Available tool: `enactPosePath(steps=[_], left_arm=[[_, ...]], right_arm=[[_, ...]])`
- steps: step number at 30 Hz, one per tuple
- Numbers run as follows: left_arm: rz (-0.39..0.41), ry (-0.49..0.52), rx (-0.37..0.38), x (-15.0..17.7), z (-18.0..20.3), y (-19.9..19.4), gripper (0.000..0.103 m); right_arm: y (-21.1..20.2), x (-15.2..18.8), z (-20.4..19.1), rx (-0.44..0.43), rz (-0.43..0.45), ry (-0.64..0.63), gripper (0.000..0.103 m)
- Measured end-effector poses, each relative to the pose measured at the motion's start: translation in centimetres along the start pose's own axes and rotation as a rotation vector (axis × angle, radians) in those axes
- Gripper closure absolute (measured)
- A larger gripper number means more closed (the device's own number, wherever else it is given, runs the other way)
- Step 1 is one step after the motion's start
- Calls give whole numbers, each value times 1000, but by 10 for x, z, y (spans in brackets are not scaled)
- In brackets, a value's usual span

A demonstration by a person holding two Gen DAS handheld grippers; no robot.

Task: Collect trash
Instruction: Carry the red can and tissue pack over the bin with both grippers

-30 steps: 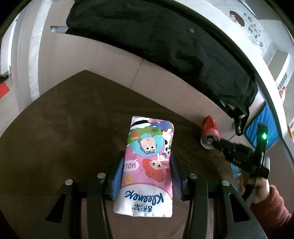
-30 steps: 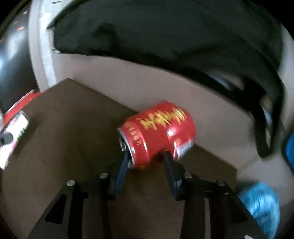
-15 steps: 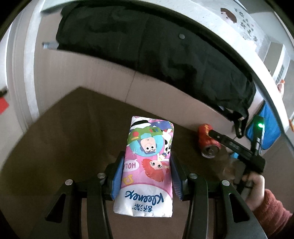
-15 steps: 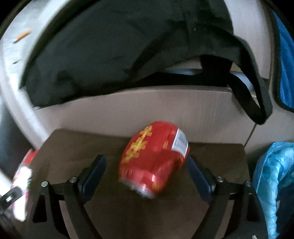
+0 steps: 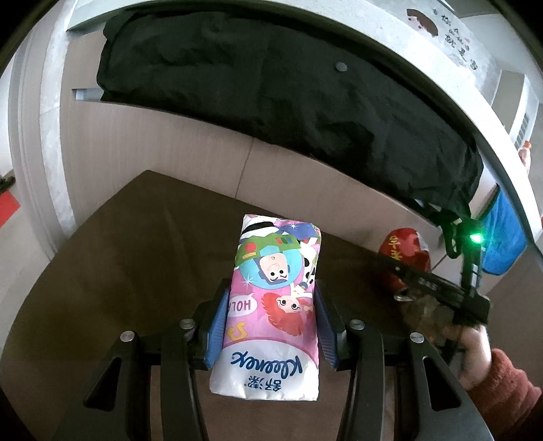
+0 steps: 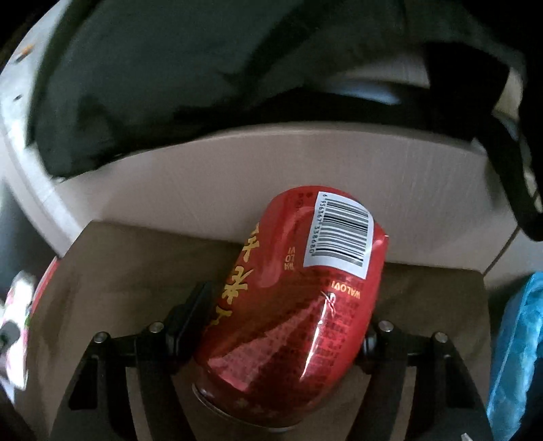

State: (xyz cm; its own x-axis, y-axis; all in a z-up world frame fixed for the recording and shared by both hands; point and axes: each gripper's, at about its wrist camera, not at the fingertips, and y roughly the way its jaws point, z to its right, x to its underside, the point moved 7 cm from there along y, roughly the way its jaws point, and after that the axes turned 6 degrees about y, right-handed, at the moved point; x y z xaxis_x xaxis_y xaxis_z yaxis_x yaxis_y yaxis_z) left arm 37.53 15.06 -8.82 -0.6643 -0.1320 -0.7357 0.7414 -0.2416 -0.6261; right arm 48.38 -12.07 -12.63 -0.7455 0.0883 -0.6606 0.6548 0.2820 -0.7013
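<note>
Right pad of the right gripper (image 6: 285,312): hidden behind the dented red can (image 6: 298,305). Can's lower rim: blurred, nearly cut by the bottom edge. From the left wrist, same can (image 5: 405,252) half covered by the right gripper's black body (image 5: 437,285); contact there not discernible. Tissue pack (image 6: 15,325) at the right wrist view's left edge: smeared, cropped, print unreadable. Blue plastic bag (image 6: 516,359): cut off at the right edge. Black garment (image 6: 203,68): motion-blurred, top out of frame. Small print on the wall sticker (image 5: 441,30): too small to read.
</note>
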Motion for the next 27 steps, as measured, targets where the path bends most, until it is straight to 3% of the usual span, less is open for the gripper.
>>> enactPosePath(steps=[2,8,13,17,27], left_arm=[[-1,-4,1,2,7,-1,57],[33,21,-6,-1,47,-11,57],[92,66,3,-10,100,-28,57],[120,121,30,-10,154,-36,57],[129,269,114,6,288,-26,57]], right_arm=[[-27,3,15,-51,9,-17,35],[-72,4,5,-118,71,-45,35],[-118,1,13,-153,148,-58,35],[-166,23,27,-150,218,-68,35],[-264,30,150,-29,320,-37,35]])
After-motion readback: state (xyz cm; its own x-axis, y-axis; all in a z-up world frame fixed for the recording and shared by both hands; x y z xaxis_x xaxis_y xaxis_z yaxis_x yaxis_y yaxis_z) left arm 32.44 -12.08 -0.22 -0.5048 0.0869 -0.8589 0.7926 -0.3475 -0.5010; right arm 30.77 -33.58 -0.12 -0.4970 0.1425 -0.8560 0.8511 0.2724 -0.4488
